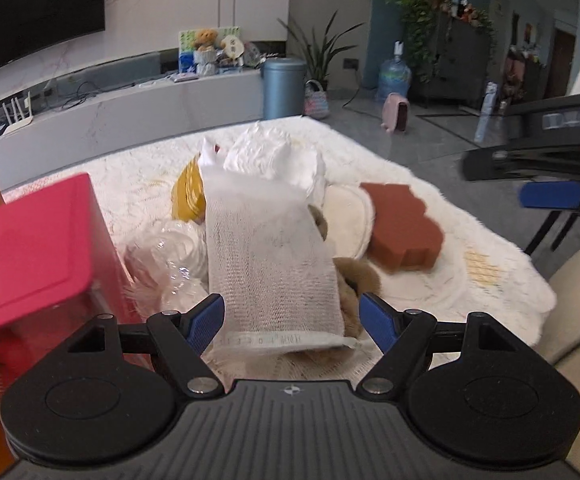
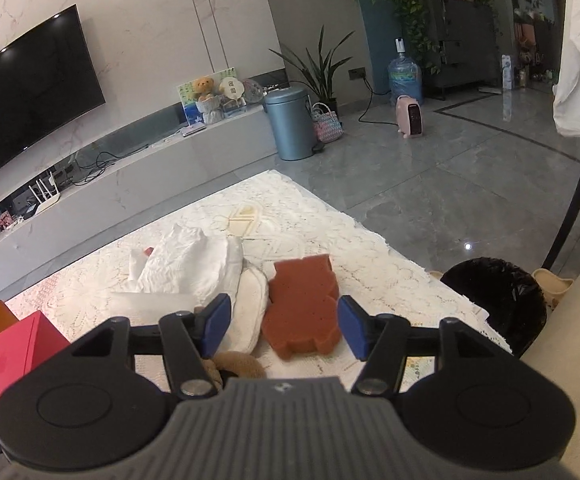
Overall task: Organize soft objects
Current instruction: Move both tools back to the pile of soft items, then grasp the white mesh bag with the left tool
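White mesh cloth (image 1: pixel 274 256) is seen draped over the soft pile on the lace tablecloth (image 1: pixel 430 168), framed by the wide-open left gripper (image 1: pixel 291 317), while the wide-open right gripper (image 2: pixel 285 328) is poised above the brown sponge (image 2: pixel 302 306).

Open-weave gauze cloth (image 1: pixel 270 256), porous sponge (image 2: pixel 304 304), lacy tablecloth (image 2: pixel 330 220)
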Demonstrator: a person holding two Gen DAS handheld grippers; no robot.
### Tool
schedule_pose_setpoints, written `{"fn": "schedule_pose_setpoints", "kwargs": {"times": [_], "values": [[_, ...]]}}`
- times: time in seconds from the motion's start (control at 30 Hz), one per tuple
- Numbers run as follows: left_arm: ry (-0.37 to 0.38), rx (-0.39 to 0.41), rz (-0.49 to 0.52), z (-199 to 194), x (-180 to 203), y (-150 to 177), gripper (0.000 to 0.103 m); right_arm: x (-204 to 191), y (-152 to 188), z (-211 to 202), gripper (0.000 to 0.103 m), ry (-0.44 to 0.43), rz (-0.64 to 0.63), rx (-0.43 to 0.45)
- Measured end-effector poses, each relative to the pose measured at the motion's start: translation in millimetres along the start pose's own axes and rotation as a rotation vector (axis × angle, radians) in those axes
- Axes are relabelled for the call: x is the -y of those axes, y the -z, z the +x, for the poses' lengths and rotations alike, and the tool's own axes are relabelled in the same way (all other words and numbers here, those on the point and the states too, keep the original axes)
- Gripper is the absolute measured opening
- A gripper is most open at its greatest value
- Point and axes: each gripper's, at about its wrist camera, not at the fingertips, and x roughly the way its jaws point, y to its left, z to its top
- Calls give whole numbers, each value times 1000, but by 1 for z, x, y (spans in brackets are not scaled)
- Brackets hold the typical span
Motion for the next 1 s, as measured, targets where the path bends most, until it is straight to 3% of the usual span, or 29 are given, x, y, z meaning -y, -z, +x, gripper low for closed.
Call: {"fn": "schedule_pose_setpoints", "kwargs": {"times": [0.3, 0.4, 0.5, 0.53, 0.6, 0.67, 0.77, 1.0], "values": [[-104, 39, 53, 15, 13, 4, 93, 9, 6, 14, 60, 66, 2, -48], [-90, 57, 57, 12, 12, 10, 77, 8, 7, 15, 60, 50, -4, -51], [-56, 72, 53, 8, 12, 13, 55, 8, 10, 21, 60, 1, 11, -65], [-32, 70, 62, 8, 12, 13, 40, 9, 12, 25, 60, -29, 23, -79], [-5, 78, 85, 4, 14, 15, 31, 9, 14, 32, 60, -52, 42, -113], [-23, 91, 105, 0, 17, 18, 13, 6, 17, 35, 60, -45, 29, -123], [-83, 72, 102, -6, 13, 20, 4, 2, 18, 35, 60, -41, 20, -126], [-74, 51, 54, -39, -12, 25, 3, -8, 22, 39, 60, -111, 5, -159]]}}
